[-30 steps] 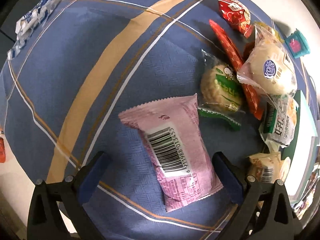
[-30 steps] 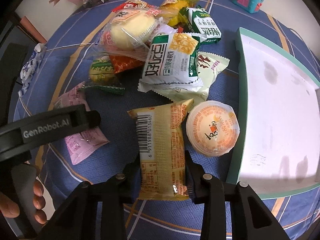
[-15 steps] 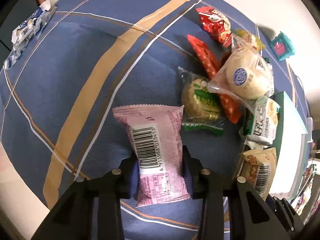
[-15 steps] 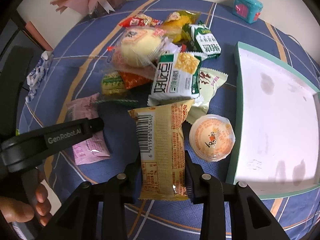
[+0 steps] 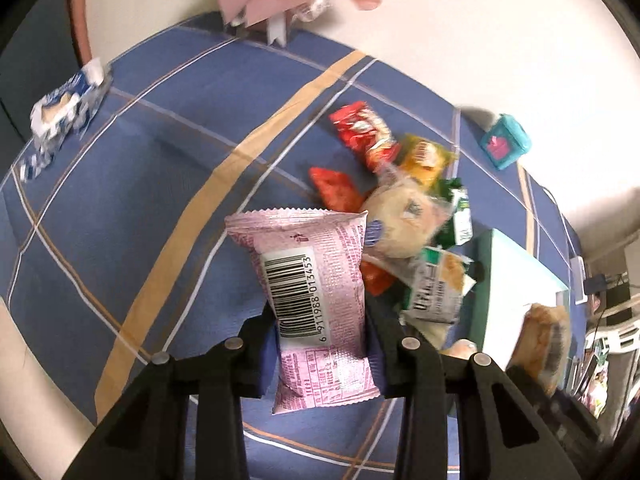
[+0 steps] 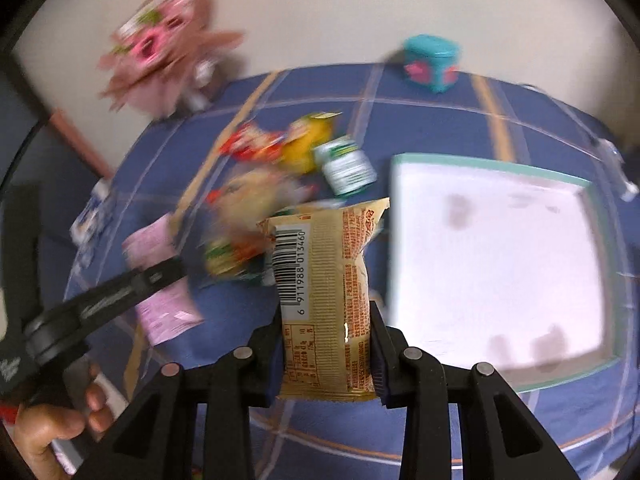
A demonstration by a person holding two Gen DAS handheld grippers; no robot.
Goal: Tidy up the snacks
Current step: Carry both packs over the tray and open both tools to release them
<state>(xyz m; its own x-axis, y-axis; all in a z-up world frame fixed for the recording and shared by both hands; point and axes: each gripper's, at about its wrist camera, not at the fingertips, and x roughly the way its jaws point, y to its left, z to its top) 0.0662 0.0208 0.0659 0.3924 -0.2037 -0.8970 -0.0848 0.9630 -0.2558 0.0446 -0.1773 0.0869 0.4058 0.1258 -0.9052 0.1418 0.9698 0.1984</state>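
Note:
My left gripper (image 5: 322,334) is shut on a pink snack packet (image 5: 316,280) with a barcode, held clear above the blue checked tablecloth (image 5: 132,184). In the right wrist view my right gripper (image 6: 325,344) is shut on a yellow snack packet (image 6: 324,280), also lifted off the cloth. That same yellow packet (image 5: 544,340) shows blurred at the right in the left wrist view. A pile of snack packets (image 5: 404,200) lies behind the pink one. A white tray with a teal rim (image 6: 472,160) lies to the right of the yellow packet. The left gripper with its pink packet (image 6: 160,280) shows at the left.
A teal box (image 6: 430,62) stands at the far edge of the table. A pink wrapped bouquet (image 6: 160,48) lies at the back left. A blue and white packet (image 5: 60,108) sits at the cloth's left edge. A hand (image 6: 52,428) holds the left gripper's handle.
The left gripper closed on the pink packet and lifted it. The right gripper rose with the yellow packet. Both views now tilt up, showing the wall and the bouquet.

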